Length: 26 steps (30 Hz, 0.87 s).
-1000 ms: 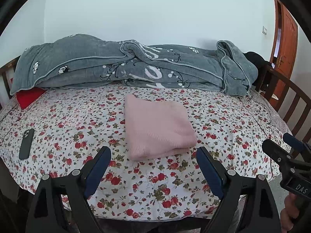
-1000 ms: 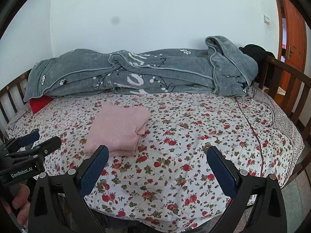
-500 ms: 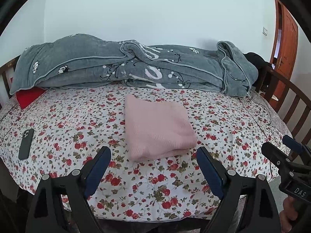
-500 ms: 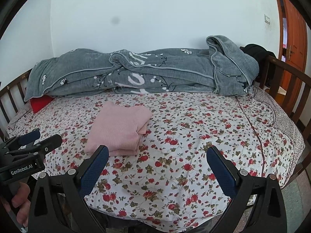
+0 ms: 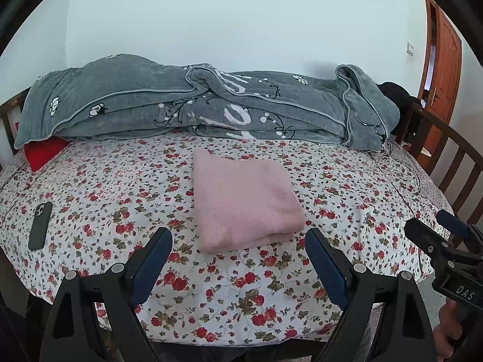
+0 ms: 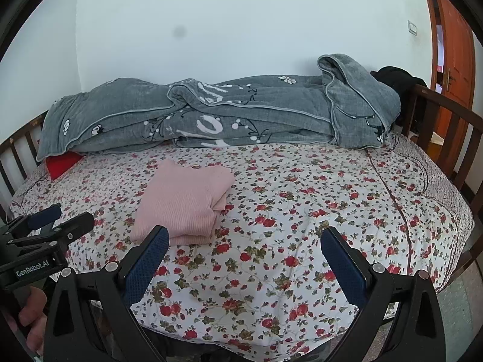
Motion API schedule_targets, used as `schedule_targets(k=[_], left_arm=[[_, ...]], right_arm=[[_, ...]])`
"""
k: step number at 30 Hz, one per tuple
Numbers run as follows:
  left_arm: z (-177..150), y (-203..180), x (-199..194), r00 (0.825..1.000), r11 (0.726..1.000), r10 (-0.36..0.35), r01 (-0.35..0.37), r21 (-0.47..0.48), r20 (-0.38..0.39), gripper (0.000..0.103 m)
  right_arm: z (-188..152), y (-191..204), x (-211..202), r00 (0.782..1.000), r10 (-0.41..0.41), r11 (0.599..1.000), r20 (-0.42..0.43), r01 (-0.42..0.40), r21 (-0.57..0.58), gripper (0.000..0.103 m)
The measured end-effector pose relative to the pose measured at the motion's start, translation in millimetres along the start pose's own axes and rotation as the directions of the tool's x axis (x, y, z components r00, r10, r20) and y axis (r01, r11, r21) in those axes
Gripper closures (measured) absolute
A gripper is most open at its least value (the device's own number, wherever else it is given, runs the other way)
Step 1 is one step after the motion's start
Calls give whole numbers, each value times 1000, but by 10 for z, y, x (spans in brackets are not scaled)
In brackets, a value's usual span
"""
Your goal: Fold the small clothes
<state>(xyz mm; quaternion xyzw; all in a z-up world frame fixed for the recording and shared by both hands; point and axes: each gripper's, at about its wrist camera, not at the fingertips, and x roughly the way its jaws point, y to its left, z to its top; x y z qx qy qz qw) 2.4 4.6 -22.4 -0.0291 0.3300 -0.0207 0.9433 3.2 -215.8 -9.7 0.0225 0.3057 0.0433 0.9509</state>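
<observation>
Two hand-held grippers, left [image 5: 238,267] and right [image 6: 244,264], both spread, empty, short of folded pink knit garment [image 5: 243,203] on floral-sheeted bed [image 5: 120,187], before grey blanket [image 5: 196,105]. Risk: careless pinch catches sheet, undoes fold.

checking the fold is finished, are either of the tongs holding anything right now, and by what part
Nothing is held. The left tongs and right tongs both stand open over the floral sheet, and the folded pink garment lies free on it.
</observation>
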Motion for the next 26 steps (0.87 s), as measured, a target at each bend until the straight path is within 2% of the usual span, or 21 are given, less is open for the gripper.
schedule_targets(k=[26], left_arm=[[62,39,-76,1000,1000,-2,2,3,28,13]], right_arm=[[34,-1,-67,1000,6,1000,19,-6,-1,4]])
